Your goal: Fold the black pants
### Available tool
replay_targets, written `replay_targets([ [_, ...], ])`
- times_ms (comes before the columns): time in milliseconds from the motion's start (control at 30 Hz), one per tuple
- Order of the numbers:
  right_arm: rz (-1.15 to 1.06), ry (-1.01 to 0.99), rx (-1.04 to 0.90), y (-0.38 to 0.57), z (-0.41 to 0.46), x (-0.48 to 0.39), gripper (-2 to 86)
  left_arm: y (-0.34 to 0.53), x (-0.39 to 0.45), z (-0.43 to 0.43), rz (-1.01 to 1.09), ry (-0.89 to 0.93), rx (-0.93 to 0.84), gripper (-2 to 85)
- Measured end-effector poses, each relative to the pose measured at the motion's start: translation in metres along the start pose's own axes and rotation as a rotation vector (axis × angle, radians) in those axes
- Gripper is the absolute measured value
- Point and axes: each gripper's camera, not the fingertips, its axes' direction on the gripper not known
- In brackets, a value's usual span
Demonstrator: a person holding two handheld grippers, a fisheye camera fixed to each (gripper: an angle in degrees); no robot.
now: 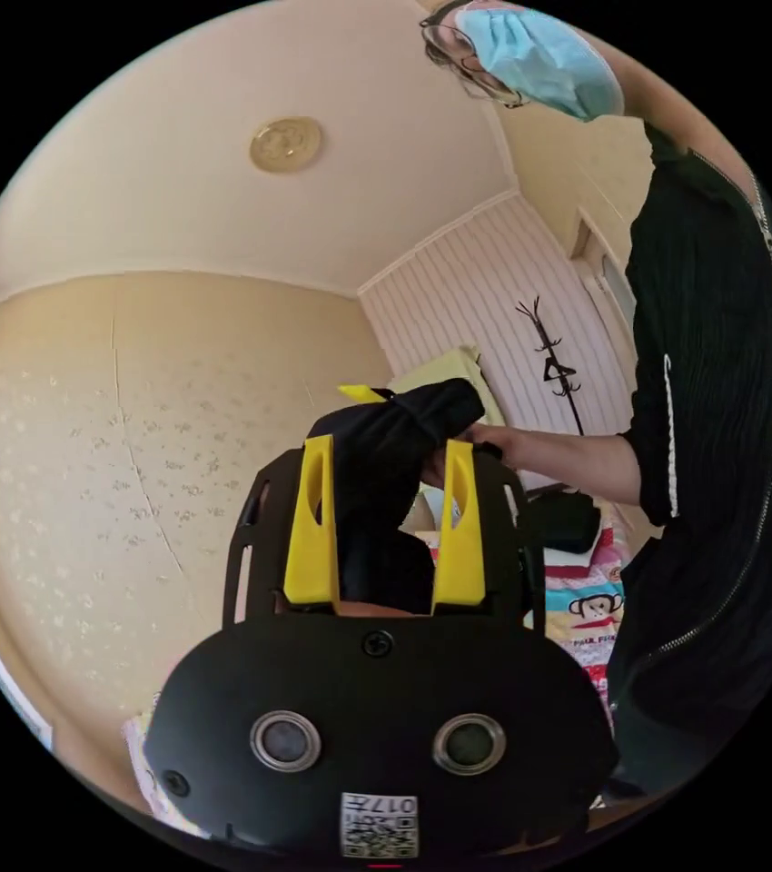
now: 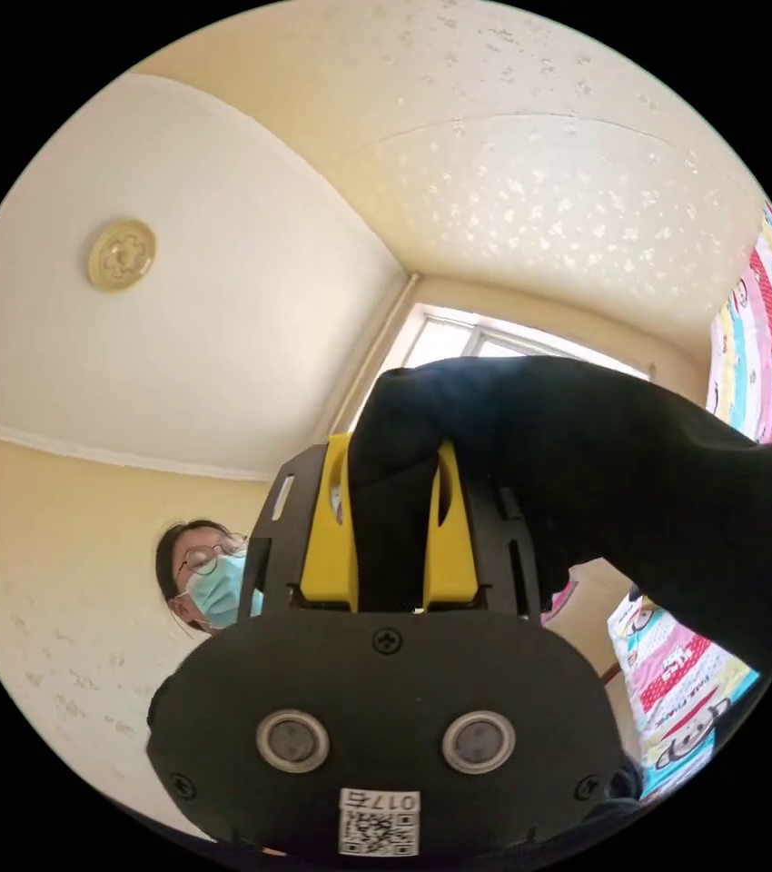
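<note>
Both cameras are tipped up toward the ceiling here. In the left gripper view, the left gripper [image 1: 395,454] has its two yellow jaws closed on a bunched fold of the black pants [image 1: 395,445], the dark cloth standing up between them and spilling over the tips. Just beyond, a yellow jaw tip pokes out of the same bundle beside the person's hand [image 1: 486,445] (that looks like the other gripper at work on the cloth, though how it holds there is hard to make out). The person's forearm reaches in from a black zip jacket [image 1: 722,454], and behind it a coat rack [image 1: 554,368] stands against a striped wall. Low down, a bright cartoon-print bedsheet [image 1: 599,609] shows with a dark folded garment [image 1: 563,522] lying on it.

Over in the right gripper view, the right gripper [image 2: 390,477] is clamped on the pants too, both jaws pressing a thick wad of black fabric that drapes away toward the bedsheet at the picture's edge. A round ceiling fixture [image 2: 121,254] sits above, and a window [image 2: 477,341] shows behind the cloth. The pants are lifted up in the air between the two grippers.
</note>
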Motion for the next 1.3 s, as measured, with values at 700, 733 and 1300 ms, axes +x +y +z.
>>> replay_targets([
  [700,-0.114,-0.091,-0.225,-0.011,0.032,0.062,16.6,0.123,-0.204,0.060,-1.055,0.787,0.574,6.2],
  [733,-0.147,-0.094,-0.218,-0.003,0.026,0.065,16.5,0.126,-0.208,0.061,-1.070,0.788,0.596,5.9],
  [1300,-0.677,0.956,0.309,0.249,-0.037,0.149,22.7,0.116,-0.227,0.138,-1.177,0.987,0.611,4.6],
])
